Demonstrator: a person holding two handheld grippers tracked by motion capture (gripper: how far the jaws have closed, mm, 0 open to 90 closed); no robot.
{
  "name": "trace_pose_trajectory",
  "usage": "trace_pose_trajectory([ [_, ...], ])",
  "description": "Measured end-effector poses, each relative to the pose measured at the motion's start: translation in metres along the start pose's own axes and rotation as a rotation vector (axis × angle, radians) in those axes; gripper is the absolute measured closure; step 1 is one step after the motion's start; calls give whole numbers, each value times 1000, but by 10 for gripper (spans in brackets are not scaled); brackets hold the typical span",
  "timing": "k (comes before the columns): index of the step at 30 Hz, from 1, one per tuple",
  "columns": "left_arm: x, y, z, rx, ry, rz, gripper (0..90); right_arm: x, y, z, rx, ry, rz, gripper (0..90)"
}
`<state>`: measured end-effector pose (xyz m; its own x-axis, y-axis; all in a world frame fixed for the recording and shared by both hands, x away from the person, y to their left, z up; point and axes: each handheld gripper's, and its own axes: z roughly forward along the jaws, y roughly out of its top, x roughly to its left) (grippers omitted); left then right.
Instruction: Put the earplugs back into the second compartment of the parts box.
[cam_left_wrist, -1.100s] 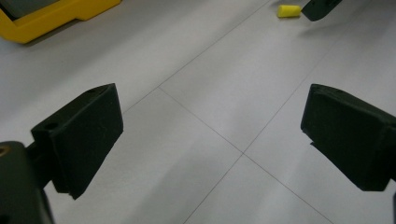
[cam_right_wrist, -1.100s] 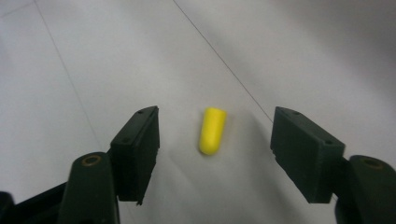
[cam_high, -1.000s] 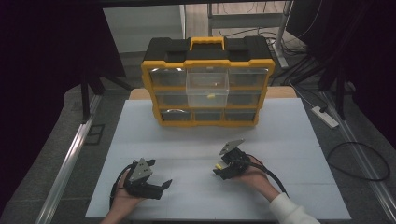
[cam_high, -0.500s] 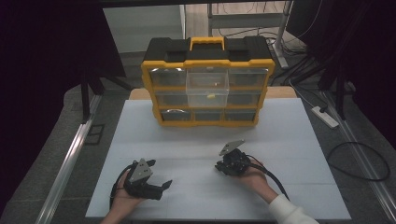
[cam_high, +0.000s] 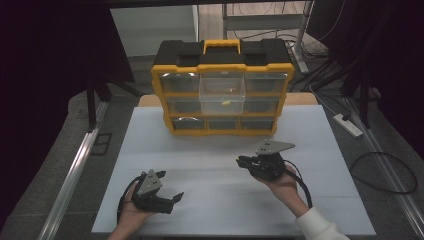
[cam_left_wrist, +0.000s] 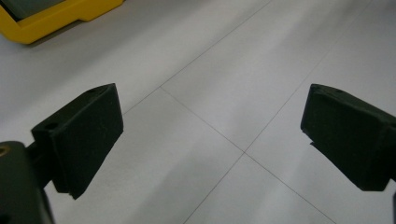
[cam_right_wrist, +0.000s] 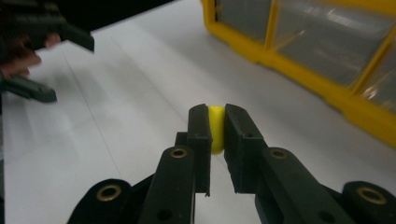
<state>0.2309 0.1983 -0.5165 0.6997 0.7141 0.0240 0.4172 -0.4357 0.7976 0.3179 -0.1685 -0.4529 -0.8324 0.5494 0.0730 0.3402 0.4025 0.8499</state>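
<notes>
Your right gripper (cam_right_wrist: 217, 128), in front of the yellow-framed plastic drawer organiser (cam_high: 223, 90), has just closed its jaws on a small yellow piece (cam_right_wrist: 215, 127). It looks light, smooth, perhaps slippery: keep it pinched across its middle. Your left gripper (cam_left_wrist: 212, 140), nearer you, stands wide open, empty.

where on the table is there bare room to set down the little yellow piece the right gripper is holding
The white table top lies bare between the yellow organizer and both grippers, and again between the left gripper and the right gripper. It is crowded only along the far edge, where the organizer stands. The yellow piece sits clamped between the right fingers.
</notes>
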Motion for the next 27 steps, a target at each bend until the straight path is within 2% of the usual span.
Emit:
trace_pose_trajectory([
  [12,0,0,0,-4,3,-2,60,-5,17,-35,-122,-11,26,803],
  [27,2,0,-2,-10,2,-10,60,-4,49,-75,-265,-27,25,804],
])
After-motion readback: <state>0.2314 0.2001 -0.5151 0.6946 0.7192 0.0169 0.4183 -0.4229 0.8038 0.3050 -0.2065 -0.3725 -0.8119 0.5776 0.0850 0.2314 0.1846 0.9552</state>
